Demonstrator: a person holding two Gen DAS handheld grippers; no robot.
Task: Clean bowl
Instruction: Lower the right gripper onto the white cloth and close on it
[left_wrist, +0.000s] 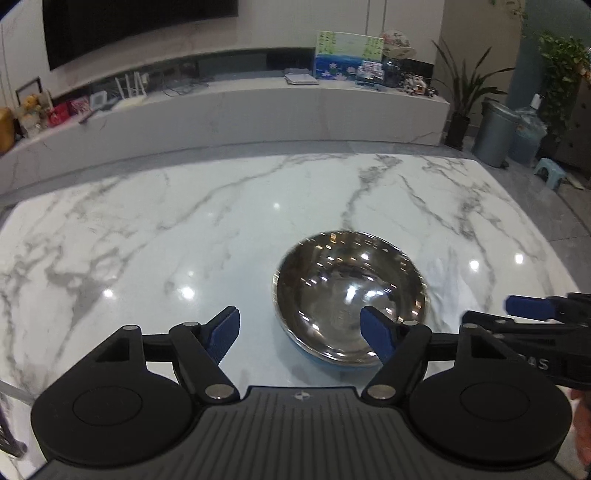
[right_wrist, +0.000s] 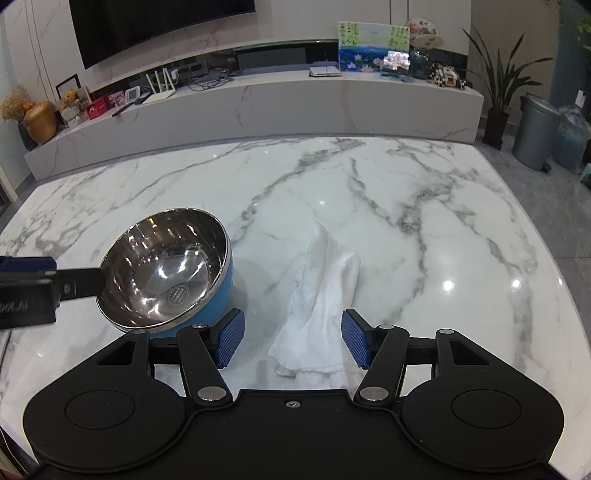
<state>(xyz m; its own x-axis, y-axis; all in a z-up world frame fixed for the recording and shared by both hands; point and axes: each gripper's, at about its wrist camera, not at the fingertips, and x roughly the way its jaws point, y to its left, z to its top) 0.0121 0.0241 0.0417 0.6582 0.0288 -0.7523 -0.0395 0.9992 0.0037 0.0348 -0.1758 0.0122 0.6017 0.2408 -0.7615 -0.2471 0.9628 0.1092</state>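
Observation:
A steel bowl (left_wrist: 347, 291) with a blue outer wall sits on the white marble table (left_wrist: 147, 240); it also shows in the right wrist view (right_wrist: 166, 269), tilted toward me. My left gripper (left_wrist: 301, 338) is open, with its right finger over the bowl's near rim and its left finger outside it. A crumpled white cloth (right_wrist: 321, 302) lies on the table to the right of the bowl. My right gripper (right_wrist: 293, 339) is open and empty, its fingers on either side of the cloth's near end.
The table's far edge faces a long marble TV console (right_wrist: 258, 99) with small items on it. A grey bin (right_wrist: 535, 129) and potted plants (right_wrist: 498, 92) stand on the floor at the right.

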